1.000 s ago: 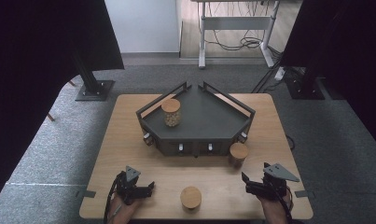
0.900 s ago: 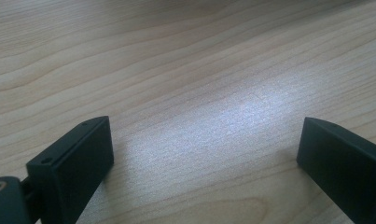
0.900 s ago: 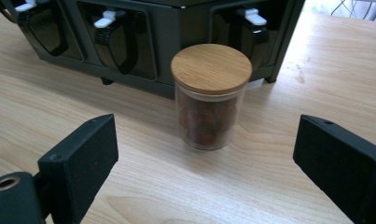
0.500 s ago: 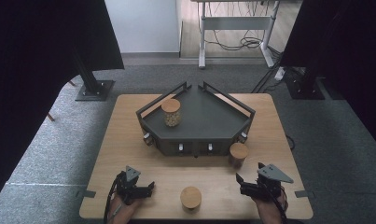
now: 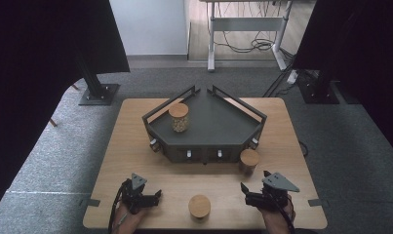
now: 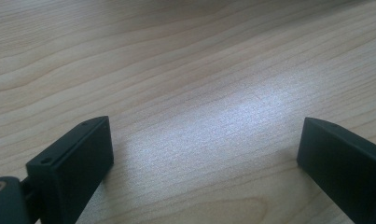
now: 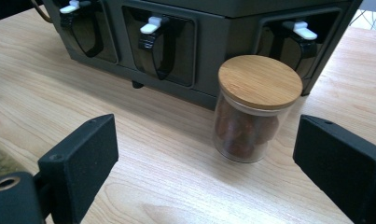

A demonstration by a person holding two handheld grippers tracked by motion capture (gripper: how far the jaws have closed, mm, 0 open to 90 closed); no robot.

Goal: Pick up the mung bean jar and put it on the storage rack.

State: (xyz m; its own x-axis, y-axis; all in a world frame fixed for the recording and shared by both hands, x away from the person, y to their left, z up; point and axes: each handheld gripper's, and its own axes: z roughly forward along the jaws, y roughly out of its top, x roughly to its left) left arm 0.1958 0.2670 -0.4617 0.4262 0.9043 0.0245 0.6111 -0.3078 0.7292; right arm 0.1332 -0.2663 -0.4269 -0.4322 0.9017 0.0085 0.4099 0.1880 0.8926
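Two grippers rest low at the near edge of the wooden table [image 5: 135, 146], each in one of the person's hands, and both stand wide apart with nothing between the pads. The left gripper [image 5: 157, 196] touches no object; in the left gripper view its black jaws frame bare wood grain. The right gripper [image 5: 244, 192] is likewise spread and grips nothing; in the right gripper view its jaws point toward a glass jar of dark brown pieces [image 7: 251, 112], which stands ahead of them and slightly toward the right jaw, apart from both pads. That jar wears a round bamboo lid and sits just in front of the dark grey tray stand [image 7: 213, 42], close against its front wall with the white-tipped latches. Between the two grippers, nearer the table's edge, stands a second lidded jar [image 5: 199, 207], its contents hidden under the lid. Farther ahead of the left gripper, up on the stand's deck, a third jar [image 5: 178, 118] holds pale, nut-like pieces.
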